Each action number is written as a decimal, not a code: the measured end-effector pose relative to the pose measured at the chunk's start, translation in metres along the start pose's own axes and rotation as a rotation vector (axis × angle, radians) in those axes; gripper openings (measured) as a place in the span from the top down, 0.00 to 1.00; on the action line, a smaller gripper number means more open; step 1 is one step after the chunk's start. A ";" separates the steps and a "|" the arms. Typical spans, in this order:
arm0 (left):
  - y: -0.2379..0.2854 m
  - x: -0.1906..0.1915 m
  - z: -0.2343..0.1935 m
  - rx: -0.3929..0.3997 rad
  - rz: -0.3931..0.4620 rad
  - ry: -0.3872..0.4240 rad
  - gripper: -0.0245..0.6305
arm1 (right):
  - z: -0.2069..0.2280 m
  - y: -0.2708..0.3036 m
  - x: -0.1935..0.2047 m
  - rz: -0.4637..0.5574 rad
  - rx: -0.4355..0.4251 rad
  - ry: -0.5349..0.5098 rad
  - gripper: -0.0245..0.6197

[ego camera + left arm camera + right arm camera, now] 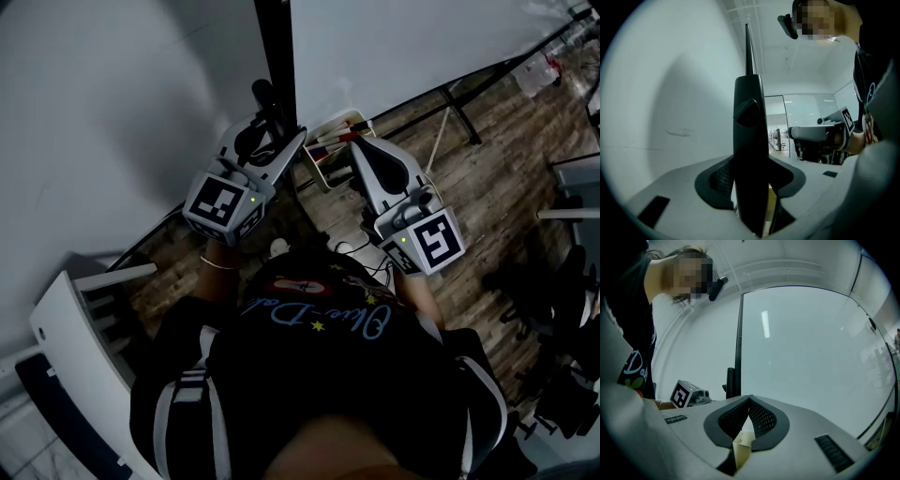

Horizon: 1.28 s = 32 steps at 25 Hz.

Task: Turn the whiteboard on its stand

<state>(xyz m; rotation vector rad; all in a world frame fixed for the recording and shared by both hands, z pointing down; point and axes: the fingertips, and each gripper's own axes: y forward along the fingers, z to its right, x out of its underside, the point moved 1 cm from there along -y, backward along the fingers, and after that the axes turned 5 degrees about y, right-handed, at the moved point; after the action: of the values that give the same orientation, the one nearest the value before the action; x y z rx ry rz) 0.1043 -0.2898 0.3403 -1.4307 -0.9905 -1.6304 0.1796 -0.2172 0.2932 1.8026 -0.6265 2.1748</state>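
The whiteboard [422, 37] is a large white panel at the upper right of the head view, with a black upright [275, 47] along its left side. My left gripper [281, 141] is shut on that black upright [749, 154], which fills the gap between its jaws in the left gripper view. To its right, my right gripper [361, 150] is shut with nothing in it. Its tips [749, 398] meet in front of the board face [811, 357]. A black knob [262, 92] sticks out of the upright just above the left gripper.
A pen tray [337, 136] with markers hangs low on the board between the grippers. The stand's black legs [459, 103] run across the wood floor. Dark office chairs [562, 281] stand at the right. White furniture [75, 319] is at the left, before a pale wall [112, 112].
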 end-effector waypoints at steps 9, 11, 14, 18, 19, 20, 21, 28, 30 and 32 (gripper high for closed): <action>-0.001 -0.003 0.002 -0.003 -0.009 0.005 0.65 | 0.002 0.002 -0.001 -0.007 -0.017 0.005 0.91; -0.002 -0.004 0.002 -0.006 -0.016 0.009 0.65 | 0.002 0.004 -0.001 -0.008 -0.022 0.009 0.91; -0.002 -0.005 0.003 -0.003 -0.016 0.012 0.65 | 0.001 0.006 -0.001 -0.012 -0.029 0.013 0.91; -0.005 -0.008 0.005 -0.002 -0.006 0.013 0.65 | -0.002 0.008 -0.002 -0.015 -0.038 0.013 0.91; -0.005 -0.010 0.004 -0.003 -0.005 0.012 0.65 | -0.002 0.009 -0.002 -0.016 -0.040 0.013 0.91; -0.004 -0.010 0.004 -0.004 -0.006 0.010 0.65 | -0.001 0.010 -0.003 -0.016 -0.043 0.013 0.91; -0.004 -0.009 0.003 -0.004 -0.008 0.008 0.65 | -0.001 0.011 -0.003 -0.017 -0.045 0.014 0.91; -0.005 -0.015 0.005 -0.013 -0.013 0.014 0.65 | -0.003 0.017 -0.004 -0.015 -0.076 0.031 0.91; -0.010 -0.013 0.007 -0.020 -0.011 0.012 0.65 | -0.007 0.019 -0.003 -0.013 -0.092 0.036 0.91; -0.013 -0.013 0.008 -0.028 -0.013 0.011 0.65 | -0.012 0.024 -0.002 -0.008 -0.113 0.037 0.91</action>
<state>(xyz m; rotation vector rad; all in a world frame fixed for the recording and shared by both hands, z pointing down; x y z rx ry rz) 0.0975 -0.2767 0.3273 -1.4345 -0.9759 -1.6655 0.1587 -0.2319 0.2851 1.7013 -0.7170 2.1174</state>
